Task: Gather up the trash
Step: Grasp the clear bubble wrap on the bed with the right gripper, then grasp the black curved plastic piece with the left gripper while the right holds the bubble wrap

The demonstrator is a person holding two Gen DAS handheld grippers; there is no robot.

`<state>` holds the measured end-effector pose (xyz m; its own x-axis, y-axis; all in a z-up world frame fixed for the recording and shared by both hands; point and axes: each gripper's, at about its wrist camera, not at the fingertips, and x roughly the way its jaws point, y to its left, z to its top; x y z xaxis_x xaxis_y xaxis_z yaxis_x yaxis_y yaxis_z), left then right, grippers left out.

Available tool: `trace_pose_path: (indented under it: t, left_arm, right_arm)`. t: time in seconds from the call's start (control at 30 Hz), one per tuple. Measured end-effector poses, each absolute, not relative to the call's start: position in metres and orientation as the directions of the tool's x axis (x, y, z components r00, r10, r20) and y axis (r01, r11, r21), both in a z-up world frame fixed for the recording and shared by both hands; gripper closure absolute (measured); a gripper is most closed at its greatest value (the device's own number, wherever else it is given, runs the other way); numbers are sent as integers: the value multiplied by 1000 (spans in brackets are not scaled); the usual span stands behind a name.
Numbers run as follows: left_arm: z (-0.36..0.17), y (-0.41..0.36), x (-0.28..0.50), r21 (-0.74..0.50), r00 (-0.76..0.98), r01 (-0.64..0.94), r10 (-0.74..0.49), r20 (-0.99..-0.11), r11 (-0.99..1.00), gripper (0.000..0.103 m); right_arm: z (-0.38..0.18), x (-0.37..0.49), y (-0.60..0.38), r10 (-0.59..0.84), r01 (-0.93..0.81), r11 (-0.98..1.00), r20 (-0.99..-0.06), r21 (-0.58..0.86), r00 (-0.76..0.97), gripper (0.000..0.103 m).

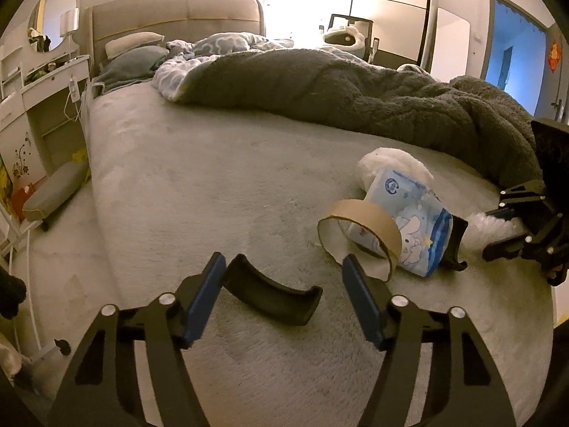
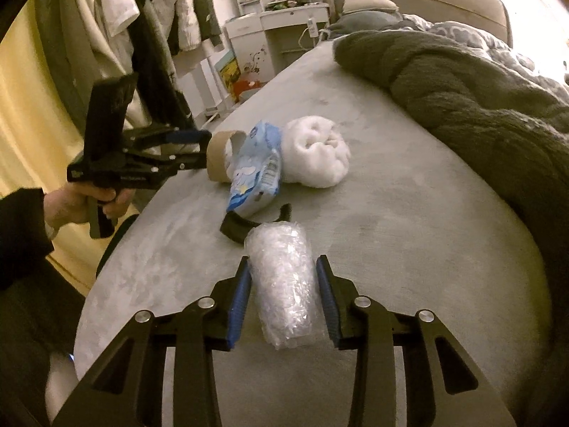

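Left wrist view: the left gripper [image 1: 284, 267] hovers over the bed [image 1: 213, 185], a plush pale-grey surface, with its blue-padded fingers [image 1: 208, 299] spread wide and holding nothing. Between them, nearer the left finger, lies a curved black plastic piece [image 1: 272, 293], smooth and trough-shaped. Just past the right fingertip a cardboard tape ring [image 1: 359, 236], brown and thin-walled, stands tilted on its rim against a glossy blue tissue pack [image 1: 409, 224] printed with a cartoon figure. Behind the pack sits a fluffy white cotton wad [image 1: 391, 163]. A second curved black piece [image 1: 455, 245] leans at the pack's right end. Toward the bed's right edge the right gripper [image 1: 505, 231] reaches in with crinkled clear plastic between its fingers. A shaggy dark-grey blanket [image 1: 355, 85] is heaped along the far side.

Right wrist view: the right gripper [image 2: 284, 299] has its fingers partly closed on either side of a bubble-wrap roll [image 2: 284, 284], a translucent, knobbly cylinder lying near the bed's foot edge; both pads sit at its sides, but firm contact cannot be judged. Beyond the roll lie the curved black piece [image 2: 245, 229], the tissue pack [image 2: 256, 170], the tape ring [image 2: 220, 156] and the cotton wad [image 2: 314, 153]. The left gripper [image 2: 202, 149] comes in from the bed's left edge, near the ring.
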<state>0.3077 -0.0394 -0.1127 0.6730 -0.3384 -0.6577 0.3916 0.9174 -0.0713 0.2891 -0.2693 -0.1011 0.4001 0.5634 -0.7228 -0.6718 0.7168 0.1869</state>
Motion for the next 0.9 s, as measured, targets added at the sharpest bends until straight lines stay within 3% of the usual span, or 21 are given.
trace_pose_path:
  t: [0.3, 0.57, 0.67, 0.7, 0.73, 0.83, 0.9]
  left_arm:
    - [-114, -39, 311, -102, 672, 356, -331, -663, 929, 53]
    - [-118, -46, 309, -52, 677, 360, -299, -672, 932, 54]
    - [-121, -46, 310, -48, 673, 357, -293, -680, 933, 49]
    - [-123, -45, 310, -59, 664, 360, -300, -684, 931, 39]
    - [-125, -44, 310, -68, 660, 362, -307, -686, 930, 38]
    - [-127, -46, 310, -42, 664, 361, -288, -690, 932, 42]
    - [-125, -46, 311, -40, 669, 356, -285, -686, 934, 52]
  right_arm:
    - [-95, 293, -281, 575, -641, 734, -707, 223, 413, 66]
    - [-97, 292, -280, 558, -632, 745, -716, 211, 419, 66]
    - [-98, 293, -281, 553, -628, 749, -720, 210, 420, 66]
    - [-98, 293, -281, 552, -626, 751, -720, 210, 421, 66]
    - [-98, 293, -282, 551, -624, 753, -720, 209, 422, 66]
    - [-97, 295, -283, 546, -618, 758, -720, 207, 428, 66]
    - [-97, 295, -283, 545, -617, 759, -720, 206, 429, 66]
